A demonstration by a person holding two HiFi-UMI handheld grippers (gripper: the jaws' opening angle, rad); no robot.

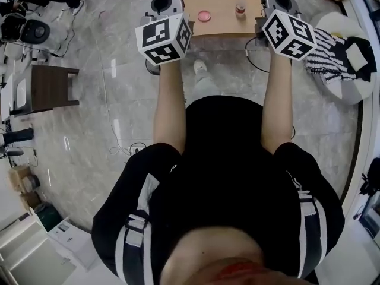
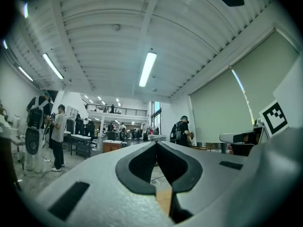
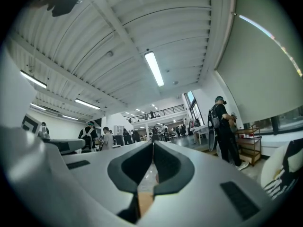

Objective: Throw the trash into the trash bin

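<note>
Pointing forward and about level at arm's length, the left tongs (image 2: 156, 144) and the right tongs (image 3: 152, 144) are both closed. In each gripper view the two dark pads meet tip to tip with nothing caught between them, so neither hand carries anything yet.

Just beyond them in the head view stands a small light wooden table (image 1: 221, 29) on the grey marble floor (image 1: 89, 100), its near edge facing the person. The two tongs frame its left and right edges.

On the table, towards the left edge and closer to the near edge, lies a flat round pink disc (image 1: 203, 15). It lies ahead of the left tongs and a little to their inside. Farther back, close to the right edge, stands a small clear plastic bottle with a red cap (image 1: 240, 3). It is upright, so its long axis is vertical, and the right tongs are plainly the nearer of the two.

Both are probably the trash, though the view is too small to be sure of the disc. A grasp on the bottle would likely come from the right hand, across its upright body, once those tongs part. No trash bin can be picked out in any view.
</note>
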